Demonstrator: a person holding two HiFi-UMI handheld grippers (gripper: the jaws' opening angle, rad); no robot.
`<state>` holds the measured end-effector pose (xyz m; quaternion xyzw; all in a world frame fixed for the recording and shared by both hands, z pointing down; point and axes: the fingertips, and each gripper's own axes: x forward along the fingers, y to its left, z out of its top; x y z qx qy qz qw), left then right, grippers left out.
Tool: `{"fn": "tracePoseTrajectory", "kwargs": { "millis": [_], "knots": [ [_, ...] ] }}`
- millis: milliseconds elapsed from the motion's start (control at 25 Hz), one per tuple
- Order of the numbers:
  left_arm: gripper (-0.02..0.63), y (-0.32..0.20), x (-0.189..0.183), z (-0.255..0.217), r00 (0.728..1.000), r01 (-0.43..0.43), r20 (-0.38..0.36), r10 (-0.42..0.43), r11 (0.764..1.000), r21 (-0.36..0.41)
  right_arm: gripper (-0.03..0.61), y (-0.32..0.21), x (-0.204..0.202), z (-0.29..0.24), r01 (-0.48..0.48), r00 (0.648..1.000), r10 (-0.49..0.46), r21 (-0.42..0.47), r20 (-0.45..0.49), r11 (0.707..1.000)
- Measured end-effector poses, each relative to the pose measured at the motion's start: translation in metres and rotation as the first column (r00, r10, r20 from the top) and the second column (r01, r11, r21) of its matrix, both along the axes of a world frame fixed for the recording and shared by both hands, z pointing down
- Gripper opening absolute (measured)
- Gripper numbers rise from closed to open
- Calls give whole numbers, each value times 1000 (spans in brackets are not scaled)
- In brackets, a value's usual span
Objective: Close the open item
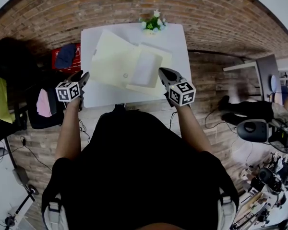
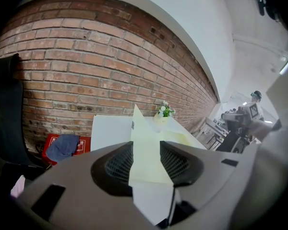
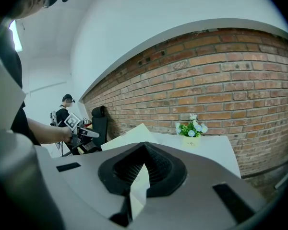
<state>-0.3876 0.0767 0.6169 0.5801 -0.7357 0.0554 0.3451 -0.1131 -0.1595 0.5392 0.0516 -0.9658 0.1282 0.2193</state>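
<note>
A pale yellow folder [image 1: 120,63] lies open on the white table [image 1: 175,37], with a white sheet [image 1: 146,68] inside it. Its left flap [image 2: 139,128] stands raised. My left gripper [image 1: 82,76] is at the table's left edge, beside that flap. In the left gripper view it [image 2: 146,145] is open, and the flap shows in the gap without the pads pressing it. My right gripper [image 1: 162,72] hovers over the folder's right part. Its tips [image 3: 144,147] meet in the right gripper view, with pale paper [image 3: 129,135] beyond. I cannot tell if it pinches any paper.
A small pot of flowers [image 1: 153,23] stands at the table's far edge against the brick wall. A red box with a blue cloth [image 1: 66,56] sits left of the table, near a black chair [image 1: 9,61]. A desk with equipment [image 1: 269,75] is at the right. A person [image 3: 65,111] stands far off.
</note>
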Motion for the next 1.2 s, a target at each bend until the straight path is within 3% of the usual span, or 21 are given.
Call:
{"fn": "tracePoseTrajectory", "kwargs": {
  "millis": [560,1200],
  "knots": [
    [216,8,-2,53,998,-21,-65,15,995,-93,20,8,-1,6,-10,1000,10,-3,-30,1000],
    [191,-1,2,83,995,-43,-96,27,984,-171,20,3,15,20,-31,998,30,-19,-60,999]
  ]
}}
